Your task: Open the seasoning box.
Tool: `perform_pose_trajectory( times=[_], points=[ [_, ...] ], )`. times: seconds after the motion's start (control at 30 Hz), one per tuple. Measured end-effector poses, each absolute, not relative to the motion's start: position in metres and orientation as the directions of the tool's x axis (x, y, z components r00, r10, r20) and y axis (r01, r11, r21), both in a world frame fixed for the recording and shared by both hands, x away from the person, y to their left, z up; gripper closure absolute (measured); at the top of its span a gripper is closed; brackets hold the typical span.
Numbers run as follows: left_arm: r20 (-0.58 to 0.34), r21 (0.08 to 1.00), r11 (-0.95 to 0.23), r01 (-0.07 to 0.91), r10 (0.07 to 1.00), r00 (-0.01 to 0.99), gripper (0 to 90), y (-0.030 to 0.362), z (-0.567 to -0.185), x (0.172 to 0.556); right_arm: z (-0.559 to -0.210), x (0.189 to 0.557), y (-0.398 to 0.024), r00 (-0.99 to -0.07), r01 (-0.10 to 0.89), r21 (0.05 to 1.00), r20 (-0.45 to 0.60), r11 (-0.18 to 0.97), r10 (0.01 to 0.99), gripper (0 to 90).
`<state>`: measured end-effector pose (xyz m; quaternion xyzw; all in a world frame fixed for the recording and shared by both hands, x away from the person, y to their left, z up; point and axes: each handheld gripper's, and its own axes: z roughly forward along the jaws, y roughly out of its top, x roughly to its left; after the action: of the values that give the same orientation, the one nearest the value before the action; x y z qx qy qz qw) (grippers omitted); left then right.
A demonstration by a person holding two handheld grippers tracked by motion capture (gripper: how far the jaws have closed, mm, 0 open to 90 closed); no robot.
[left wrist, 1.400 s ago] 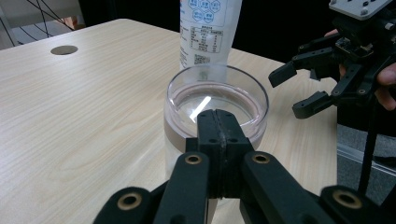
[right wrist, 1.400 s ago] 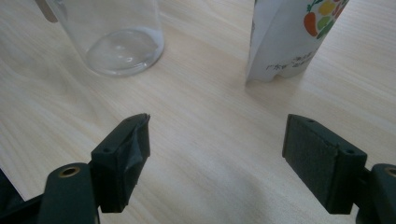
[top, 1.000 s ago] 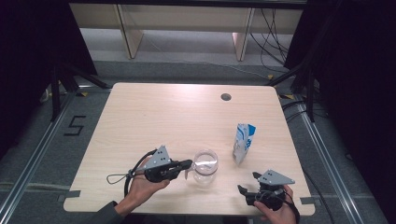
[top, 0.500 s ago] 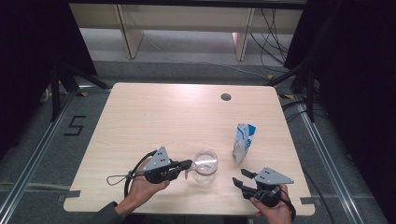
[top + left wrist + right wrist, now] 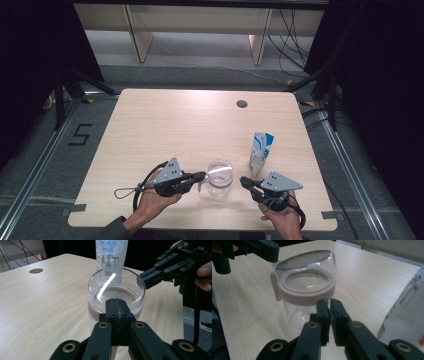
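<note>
High view: jar (image 5: 220, 176) sits near bench (image 5: 165, 125) front edge, betw. our left gripper (image 5: 200, 176) and right gripper (image 5: 243, 181); carton (image 5: 261, 152) just beside.

Left gripper view: fingers (image 5: 119, 305) shut at jar's rim, on what we can't tell; seems we're steadying it.

Right gripper view: fingers (image 5: 322, 307) have just been closing, nothing betw. them; lid (image 5: 305, 261) tilted; next probably needs lid seated or lifted.
</note>
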<state>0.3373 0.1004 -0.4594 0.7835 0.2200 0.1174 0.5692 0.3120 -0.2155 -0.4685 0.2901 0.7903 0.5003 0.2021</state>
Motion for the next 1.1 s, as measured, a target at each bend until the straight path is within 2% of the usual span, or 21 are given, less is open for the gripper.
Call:
perform_pose_trajectory(
  times=[0.3, 0.5, 0.6, 0.7, 0.9, 0.97, 1.03, 1.07, 1.1],
  points=[
    [-0.057, 0.946, -0.255, 0.199, 0.474, 0.879, 89.5, 0.101, -0.460, 0.338, -0.467, 0.320, -0.209, -0.764, 0.278, 0.905, 0.005, 0.323, 0.645, 88.9],
    [-0.060, 0.946, -0.252, 0.202, 0.478, 0.876, 89.5, 0.101, -0.460, 0.337, -0.465, 0.322, -0.205, -0.764, 0.247, 0.911, -0.027, 0.330, 0.645, 89.3],
    [-0.055, 0.946, -0.255, 0.198, 0.479, 0.876, 89.5, 0.101, -0.460, 0.337, -0.466, 0.321, -0.201, -0.771, 0.292, 0.900, 0.021, 0.323, 0.637, 89.5],
    [-0.056, 0.946, -0.254, 0.199, 0.479, 0.876, 89.5, 0.101, -0.460, 0.336, -0.466, 0.325, -0.201, -0.784, 0.238, 0.904, -0.037, 0.354, 0.620, 89.5],
    [-0.058, 0.947, -0.253, 0.200, 0.477, 0.877, 89.5, 0.101, -0.461, 0.337, -0.462, 0.321, -0.198, -0.772, 0.283, 0.899, 0.006, 0.335, 0.636, 89.6],
    [-0.060, 0.947, -0.252, 0.201, 0.474, 0.878, 89.3, 0.102, -0.461, 0.337, -0.461, 0.323, -0.197, -0.786, 0.255, 0.904, -0.012, 0.343, 0.618, 89.6],
    [-0.066, 0.947, -0.248, 0.203, 0.469, 0.881, 87.6, 0.102, -0.461, 0.337, -0.460, 0.324, -0.197, -0.785, 0.225, 0.912, -0.039, 0.343, 0.618, 89.6],
    [-0.070, 0.947, -0.248, 0.205, 0.464, 0.883, 84.8, 0.102, -0.461, 0.337, -0.459, 0.321, -0.196, -0.774, 0.259, 0.908, -0.008, 0.329, 0.633, 89.6],
    [-0.076, 0.947, -0.244, 0.209, 0.462, 0.884, 80.8, 0.102, -0.461, 0.337, -0.458, 0.323, -0.197, -0.782, 0.231, 0.910, -0.036, 0.343, 0.623, 89.6]
  ],
)
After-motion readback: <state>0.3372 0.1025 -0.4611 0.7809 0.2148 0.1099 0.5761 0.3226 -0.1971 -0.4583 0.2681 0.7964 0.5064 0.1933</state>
